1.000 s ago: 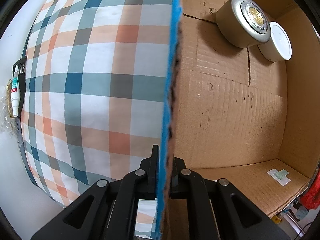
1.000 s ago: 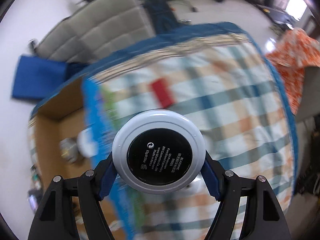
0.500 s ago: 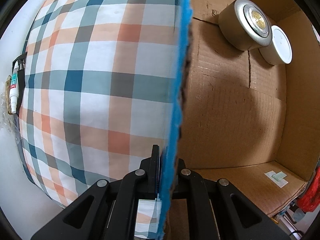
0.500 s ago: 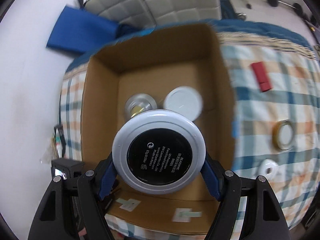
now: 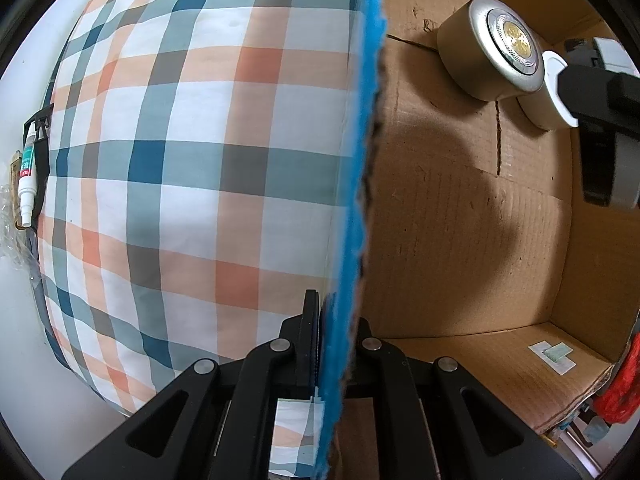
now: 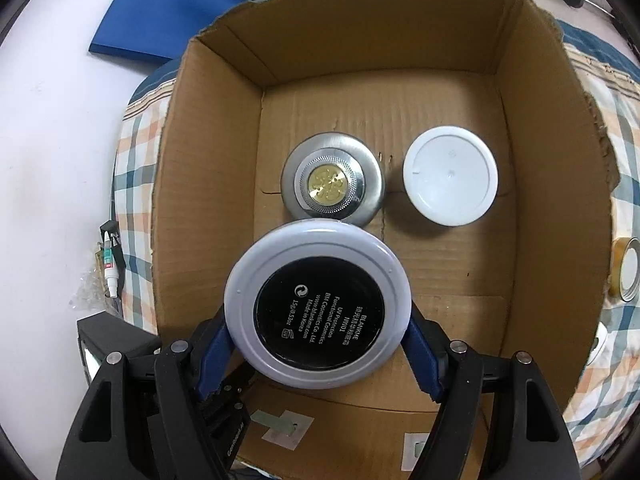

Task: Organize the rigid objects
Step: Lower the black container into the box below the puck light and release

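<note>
My right gripper (image 6: 318, 344) is shut on a round cosmetic compact (image 6: 318, 308), pale rim with a black labelled face, and holds it above the open cardboard box (image 6: 532, 152). On the box floor lie a silver round case with a gold centre (image 6: 332, 180) and a white round lid (image 6: 450, 176). My left gripper (image 5: 336, 344) is shut on the box's blue-edged side wall (image 5: 360, 160). In the left wrist view the silver case (image 5: 496, 50) and the white lid (image 5: 550, 92) show at the far end, with the right gripper (image 5: 600, 120) entering over them.
The box sits on a plaid cloth (image 5: 180, 140). A small white tube (image 5: 26, 176) lies at the cloth's left edge. A roll of tape (image 6: 626, 268) lies on the cloth right of the box. A blue mat (image 6: 160, 20) is beyond the box.
My right gripper swung with the compact from over the plaid cloth to over the box and came lower into it. It now shows in the left wrist view. The left gripper kept its hold.
</note>
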Demonstrator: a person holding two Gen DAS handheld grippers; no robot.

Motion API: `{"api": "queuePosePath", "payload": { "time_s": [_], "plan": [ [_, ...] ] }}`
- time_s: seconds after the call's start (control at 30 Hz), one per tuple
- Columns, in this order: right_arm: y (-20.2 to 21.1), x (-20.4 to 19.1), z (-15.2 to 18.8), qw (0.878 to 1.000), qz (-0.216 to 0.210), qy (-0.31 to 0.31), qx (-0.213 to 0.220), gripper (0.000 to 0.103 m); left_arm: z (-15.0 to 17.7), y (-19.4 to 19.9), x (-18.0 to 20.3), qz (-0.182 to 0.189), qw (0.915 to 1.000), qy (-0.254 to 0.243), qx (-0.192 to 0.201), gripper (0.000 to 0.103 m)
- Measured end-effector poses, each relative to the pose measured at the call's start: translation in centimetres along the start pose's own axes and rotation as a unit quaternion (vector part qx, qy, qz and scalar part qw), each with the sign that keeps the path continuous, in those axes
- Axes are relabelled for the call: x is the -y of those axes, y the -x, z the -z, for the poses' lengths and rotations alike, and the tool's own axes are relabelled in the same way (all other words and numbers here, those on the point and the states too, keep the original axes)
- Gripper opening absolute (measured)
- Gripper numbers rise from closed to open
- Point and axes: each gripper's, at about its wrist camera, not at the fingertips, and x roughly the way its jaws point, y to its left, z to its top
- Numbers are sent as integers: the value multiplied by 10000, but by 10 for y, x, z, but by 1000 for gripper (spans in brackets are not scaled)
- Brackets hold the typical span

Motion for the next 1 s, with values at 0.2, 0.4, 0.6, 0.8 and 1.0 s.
{"api": "queuePosePath", "payload": {
  "time_s": [0.2,0.4,0.6,0.8,1.0],
  "plan": [
    [-14,4,-4,9997,-152,-128,-173,77,0,0,1,0,10000,3,1,4],
    [-26,8,-6,9992,-222,-200,-259,77,0,0,2,-1,10000,10,-5,4],
    [-42,11,-8,9984,-263,-280,-411,78,0,-1,4,-4,10000,12,-14,4],
    [-57,16,-11,9974,-261,-385,-558,78,1,-1,4,-8,10000,15,-20,4],
    [-69,17,-15,9965,-205,-416,-695,86,0,-1,5,-7,10000,22,-34,4]
  ]
}}
